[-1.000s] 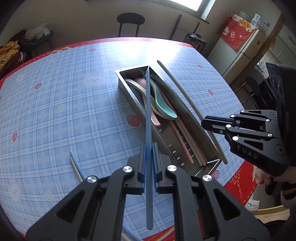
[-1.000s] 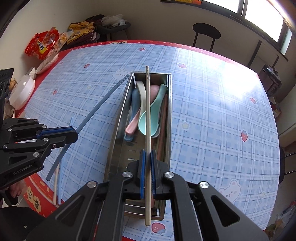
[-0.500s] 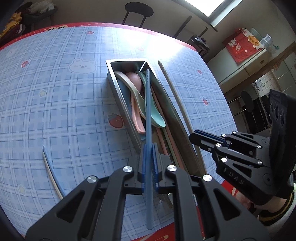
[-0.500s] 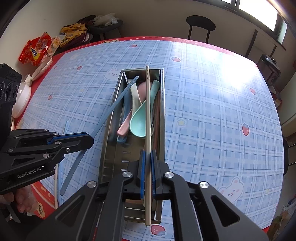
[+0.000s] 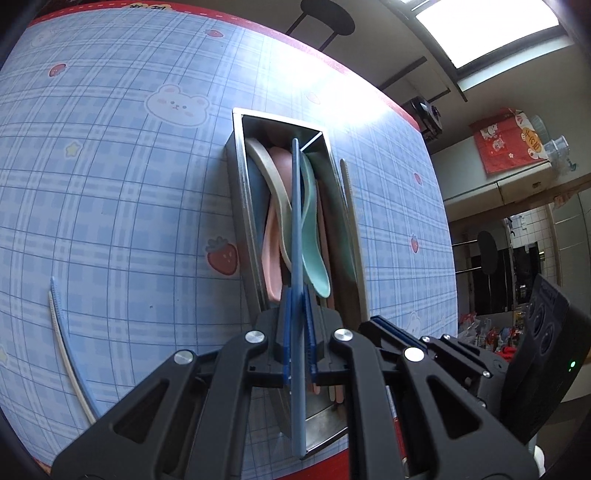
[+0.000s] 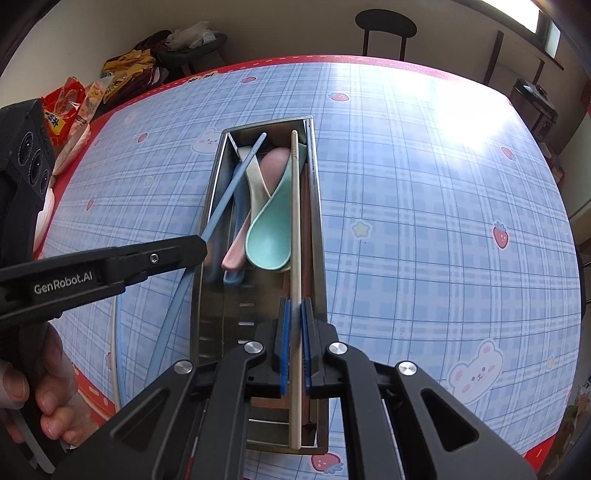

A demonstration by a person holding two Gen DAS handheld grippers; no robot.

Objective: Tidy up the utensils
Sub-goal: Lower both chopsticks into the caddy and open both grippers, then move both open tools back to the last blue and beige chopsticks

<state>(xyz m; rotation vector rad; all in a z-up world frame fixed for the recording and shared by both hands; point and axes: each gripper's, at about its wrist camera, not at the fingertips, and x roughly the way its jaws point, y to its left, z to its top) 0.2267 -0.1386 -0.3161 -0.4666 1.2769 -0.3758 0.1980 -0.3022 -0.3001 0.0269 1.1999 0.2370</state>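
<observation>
A steel utensil tray (image 5: 236,192) (image 6: 208,206) lies on the blue plaid table and holds a mint spoon (image 6: 269,236), a pink spoon (image 6: 236,254) and a beige spoon (image 5: 269,173). My left gripper (image 5: 297,306) (image 6: 201,245) is shut on a blue chopstick (image 5: 295,206) (image 6: 236,184), which slants over the tray's left side with its tip above the spoons. Shut on a beige chopstick (image 6: 294,221) (image 5: 349,206), my right gripper (image 6: 294,306) (image 5: 373,321) holds it lengthwise over the tray's right compartment.
A white chopstick (image 5: 64,350) and a blue one beside it lie loose on the table to the tray's left. A person's hand (image 6: 40,398) grips the left tool. Snack bags (image 6: 70,107) sit past the table's red edge, and a black stool (image 6: 384,26) stands beyond.
My left gripper has swung in over the tray and rolled, bringing the blue chopstick above the spoons. The right gripper has sunk slightly with the beige chopstick.
</observation>
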